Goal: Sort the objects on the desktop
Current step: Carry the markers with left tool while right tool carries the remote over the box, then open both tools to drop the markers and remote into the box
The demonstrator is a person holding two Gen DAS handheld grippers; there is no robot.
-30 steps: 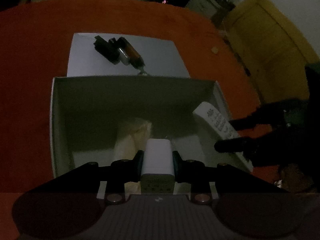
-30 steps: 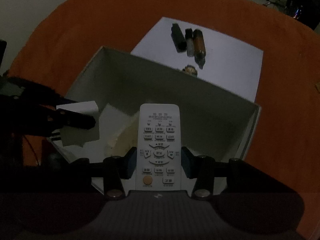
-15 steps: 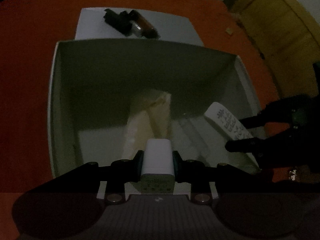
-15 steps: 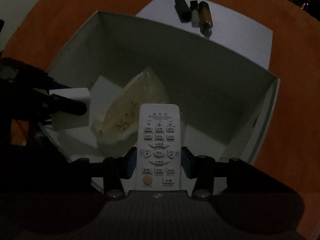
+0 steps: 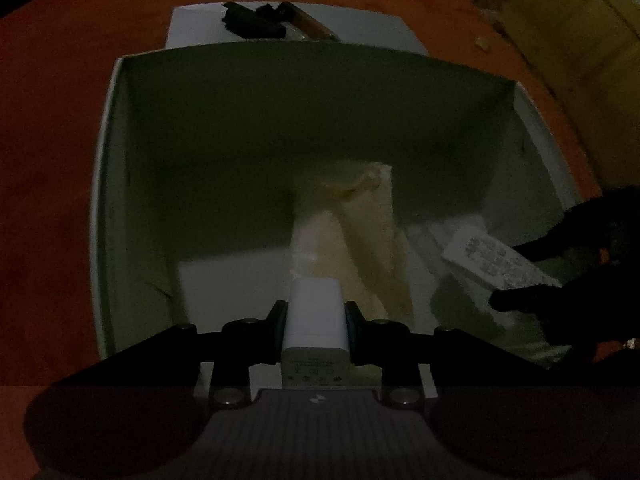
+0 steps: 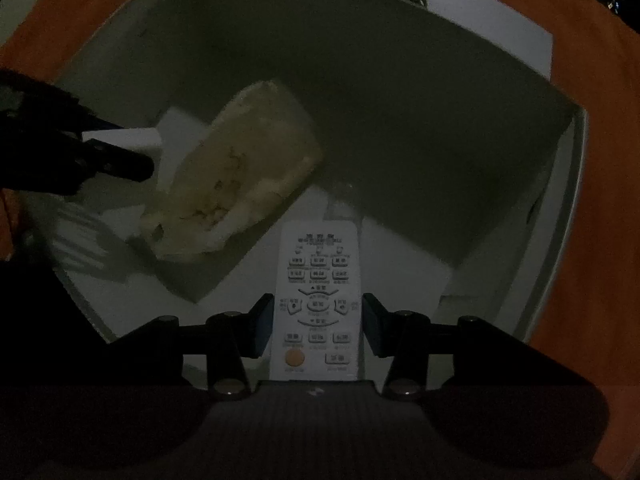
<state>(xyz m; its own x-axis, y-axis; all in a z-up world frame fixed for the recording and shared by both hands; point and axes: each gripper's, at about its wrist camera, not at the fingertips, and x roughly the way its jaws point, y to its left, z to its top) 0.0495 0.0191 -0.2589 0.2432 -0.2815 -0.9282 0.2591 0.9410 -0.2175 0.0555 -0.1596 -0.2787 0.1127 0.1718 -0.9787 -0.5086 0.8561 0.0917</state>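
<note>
Remote [image 6: 318, 300]: white, flat, with rows of buttons and one orange button near its near end; it sits between the fingers of the right gripper [image 6: 318, 312], low inside the box [image 6: 576, 184].
Right gripper: the pads stand just beside the remote's long edges with a thin gap showing on each side, so whether they are pinching it or have just let go cannot be told.
Left gripper [image 5: 315, 314]: pressed together on the charger [image 5: 315, 316], a small white block with rounded edges, held over the near part of the box.
Handling, remote: judged light, stiff, smooth plastic; best taken across its narrow width at mid-length, as now, where flat edges give the pads a seat.
Handling, charger: judged light, hard and rather slick; the flat sides suit a squeeze.
Writing: small print above and below the remote's buttons, and a fine label on the charger's near face, both too small and dim to read; no brand is legible.
Box contents: a pale yellowish pouch [image 6: 236, 176] lies on the floor, between the two grippers.
Beyond the box: dark, tube-like things [image 5: 256, 22] on a white sheet [image 5: 372, 32], on an orange tabletop [image 5: 48, 160].
</note>
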